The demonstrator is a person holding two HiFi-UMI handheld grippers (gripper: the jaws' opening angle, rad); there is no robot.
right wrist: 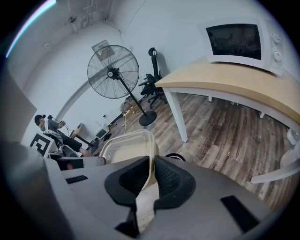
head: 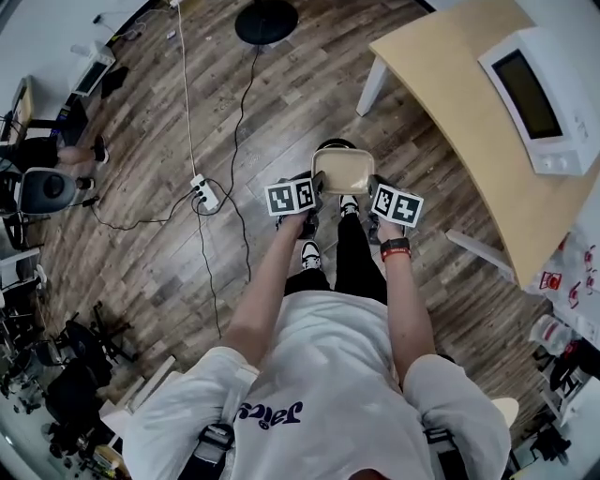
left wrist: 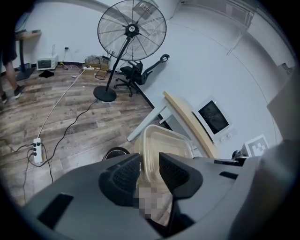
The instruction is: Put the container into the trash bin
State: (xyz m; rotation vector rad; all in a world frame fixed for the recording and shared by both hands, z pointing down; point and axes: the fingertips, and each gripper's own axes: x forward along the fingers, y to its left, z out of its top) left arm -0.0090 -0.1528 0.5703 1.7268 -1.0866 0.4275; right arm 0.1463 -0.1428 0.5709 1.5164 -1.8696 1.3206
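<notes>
A clear, shallow plastic container [head: 342, 171] hangs in the air in front of the person, held from both sides. My left gripper [head: 319, 185] is shut on its left rim, and my right gripper [head: 371, 189] is shut on its right rim. In the left gripper view the container [left wrist: 165, 144] stands on edge between the pads of the left gripper [left wrist: 150, 171]. The right gripper [right wrist: 151, 174] pinches the thin rim of the container [right wrist: 125, 146]. A round black trash bin [head: 336, 145] stands on the floor just beyond and below the container; it also shows as the bin [left wrist: 116, 153] and the bin [right wrist: 175, 157].
A curved wooden table [head: 450, 103] with a white microwave [head: 539, 94] stands to the right; its white leg [head: 372, 86] is near the bin. A floor fan's base [head: 266, 21] lies farther off. A power strip [head: 203, 192] and cables run across the wooden floor on the left.
</notes>
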